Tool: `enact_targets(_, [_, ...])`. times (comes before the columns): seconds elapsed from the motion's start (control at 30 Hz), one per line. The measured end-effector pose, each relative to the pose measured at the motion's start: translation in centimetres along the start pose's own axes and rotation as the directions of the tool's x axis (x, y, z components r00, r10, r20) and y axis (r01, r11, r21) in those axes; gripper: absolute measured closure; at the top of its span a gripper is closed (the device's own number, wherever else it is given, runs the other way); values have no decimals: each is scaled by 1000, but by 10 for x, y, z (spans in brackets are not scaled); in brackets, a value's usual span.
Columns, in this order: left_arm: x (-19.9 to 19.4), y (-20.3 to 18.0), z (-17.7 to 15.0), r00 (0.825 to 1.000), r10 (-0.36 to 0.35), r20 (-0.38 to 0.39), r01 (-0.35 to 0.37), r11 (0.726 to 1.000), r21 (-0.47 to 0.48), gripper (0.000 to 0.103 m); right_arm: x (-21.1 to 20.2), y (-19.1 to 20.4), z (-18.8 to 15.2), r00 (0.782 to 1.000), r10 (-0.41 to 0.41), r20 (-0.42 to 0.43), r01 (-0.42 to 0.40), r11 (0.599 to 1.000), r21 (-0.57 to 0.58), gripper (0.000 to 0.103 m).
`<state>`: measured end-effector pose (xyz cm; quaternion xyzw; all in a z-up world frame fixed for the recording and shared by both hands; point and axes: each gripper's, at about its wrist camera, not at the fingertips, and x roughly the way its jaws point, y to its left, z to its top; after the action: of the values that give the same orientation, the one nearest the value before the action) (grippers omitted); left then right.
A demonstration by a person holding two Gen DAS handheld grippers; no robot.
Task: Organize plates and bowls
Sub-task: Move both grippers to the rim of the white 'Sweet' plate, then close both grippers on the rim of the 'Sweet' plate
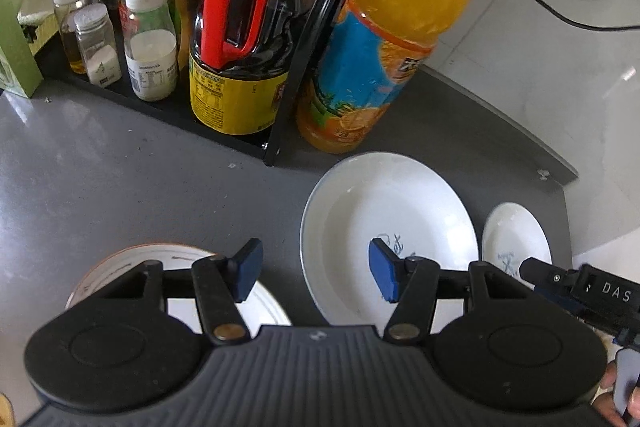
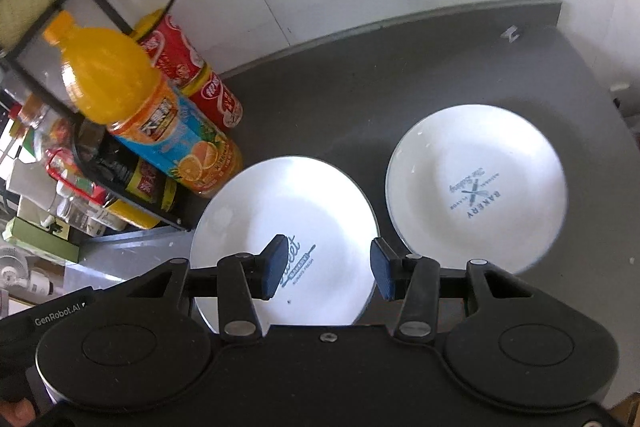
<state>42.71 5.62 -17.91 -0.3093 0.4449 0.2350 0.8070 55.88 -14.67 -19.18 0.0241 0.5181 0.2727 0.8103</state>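
Two white plates lie on the grey counter. The large plate (image 1: 400, 211) (image 2: 280, 203) carries blue script; the smaller plate (image 1: 516, 231) (image 2: 476, 179) to its right reads BAKERY. A third dish with an orange rim (image 1: 132, 259) lies at the lower left of the left wrist view, half hidden under my left gripper (image 1: 316, 273). That gripper is open, its right finger over the large plate's left part. My right gripper (image 2: 324, 269) is open above the large plate's near right edge, holding nothing. In the left wrist view the right gripper's body (image 1: 580, 291) shows at the right edge.
An orange juice bottle (image 1: 384, 39) (image 2: 136, 107) stands behind the large plate, with a red can (image 2: 192, 75) beside it. A black rack (image 1: 168, 107) holds a dark sauce jug (image 1: 240, 55) and several jars. The counter edge (image 1: 560, 171) lies to the right. A black cable (image 1: 560, 15) crosses the wall.
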Motion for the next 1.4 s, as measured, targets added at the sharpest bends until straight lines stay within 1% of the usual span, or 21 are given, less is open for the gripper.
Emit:
enact_targets(0.2, [29,-3,9,999,32,-35,-33,999,-28,47,36,-13,15,995,9,-101,-6,1000,30,58])
enact_targets(0.37, [52,3,12,996,60,-66,-65,996,-66,51,58,-16,26,989,-5,-151,6,1000,8,58])
enact_targets(0.6, [76,12,13,994,79,-80,-89,987,-131,62,83,-16,29,972,-20,-233,11,999,-39,60])
enact_targets(0.63, [79,13,12,993,81,-87,-93,986,-138,62,85,-15,29,970,-25,-241,14,999,-44,60])
enact_targets(0.7, [87,17,9,992,73,-106,-91,981,-170,67,90,-16,27,966,-34,-256,22,998,-52,60])
enact_targets(0.8, [95,18,6,992,58,-110,-78,979,-188,70,96,-16,24,963,-40,-267,22,997,-69,63])
enact_targets(0.87, [100,17,5,992,48,-113,-70,978,-197,72,100,-17,24,959,-36,-282,15,997,-75,70])
enact_targets(0.9, [103,16,5,993,44,-113,-66,978,-198,73,102,-17,24,958,-31,-286,10,997,-76,71])
enact_targets(1.1, [117,11,5,993,3,-120,-29,977,-210,85,113,-15,26,955,-38,-294,10,996,-94,73])
enact_targets(1.17, [120,11,5,993,5,-117,-30,976,-214,85,119,-15,26,951,-44,-305,14,995,-99,74])
enact_targets(1.3, [119,10,5,994,7,-112,-30,977,-210,86,121,-11,25,958,-51,-284,15,992,-129,76])
enact_targets(1.37, [119,10,7,992,11,-122,-36,977,-209,87,121,-12,26,959,-59,-277,22,990,-137,85])
enact_targets(1.4, [118,9,8,992,16,-122,-41,978,-203,87,121,-14,26,959,-51,-280,14,991,-134,85])
